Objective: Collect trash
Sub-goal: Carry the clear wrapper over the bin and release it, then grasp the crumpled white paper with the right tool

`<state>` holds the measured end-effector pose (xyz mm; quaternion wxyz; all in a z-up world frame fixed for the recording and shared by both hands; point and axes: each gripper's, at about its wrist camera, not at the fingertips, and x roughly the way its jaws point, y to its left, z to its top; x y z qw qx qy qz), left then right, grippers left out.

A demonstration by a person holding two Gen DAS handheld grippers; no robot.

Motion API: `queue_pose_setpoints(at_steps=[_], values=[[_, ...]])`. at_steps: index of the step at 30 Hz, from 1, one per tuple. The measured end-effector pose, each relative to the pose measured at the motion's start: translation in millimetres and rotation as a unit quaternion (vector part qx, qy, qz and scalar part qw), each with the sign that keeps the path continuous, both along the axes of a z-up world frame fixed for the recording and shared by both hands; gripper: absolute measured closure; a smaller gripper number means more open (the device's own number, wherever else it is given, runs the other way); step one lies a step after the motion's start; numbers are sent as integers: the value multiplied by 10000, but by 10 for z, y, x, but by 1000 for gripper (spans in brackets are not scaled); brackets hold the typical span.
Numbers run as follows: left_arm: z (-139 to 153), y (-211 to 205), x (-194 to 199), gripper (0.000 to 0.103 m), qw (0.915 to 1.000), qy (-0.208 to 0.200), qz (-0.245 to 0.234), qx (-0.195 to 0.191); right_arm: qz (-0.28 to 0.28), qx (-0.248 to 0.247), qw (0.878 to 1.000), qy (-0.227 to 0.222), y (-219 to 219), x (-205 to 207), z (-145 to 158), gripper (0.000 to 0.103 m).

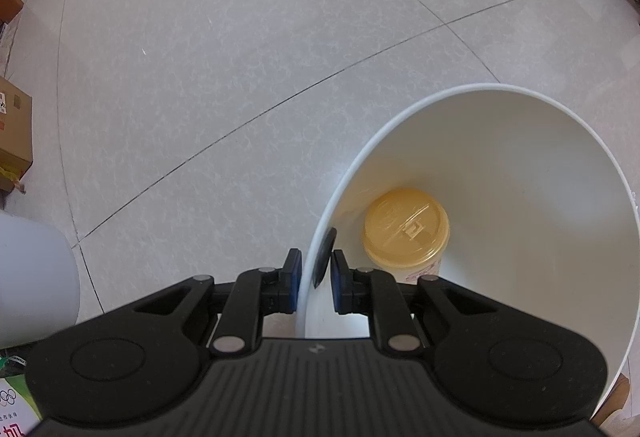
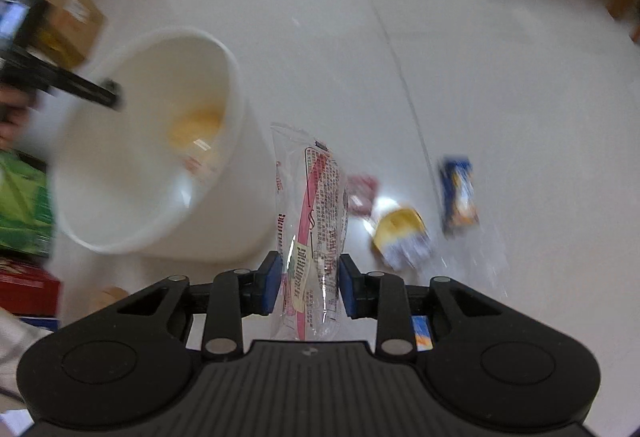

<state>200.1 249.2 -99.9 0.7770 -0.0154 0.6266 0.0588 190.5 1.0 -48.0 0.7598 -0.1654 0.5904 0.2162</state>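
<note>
The left gripper is clamped on the rim of the white plastic bin. The right gripper pinches a clear, red-printed plastic wrapper, with that bin to its left and more wrappers on the floor beyond.

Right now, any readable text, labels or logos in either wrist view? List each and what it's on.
Clear wrapper in the right gripper: red and black print, too blurred to read.
Cup lid inside the white bin: embossed marks, not legible.
Green carton: Olympic rings; red characters cut off at the edge.
Cardboard box: label too small.
</note>
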Motion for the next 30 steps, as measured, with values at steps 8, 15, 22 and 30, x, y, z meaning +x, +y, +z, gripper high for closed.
queue_pose_setpoints(at_steps=[8,15,22,30], values=[[1,-20,-8,89,10000,-21,-2,34,605,469,9970,-79,801,-24,25,68],[-2,-17,-25,89,10000,-41,13,46,753,522,9958,-45,1129,-76,-197,53],[14,-27,-21,89,10000,-46,19,46,730,379,9961,-311,789,-160,-112,30],[29,-18,-15,89,10000,-46,30,50,23,274,9986,-454,-117,-181,-211,17]])
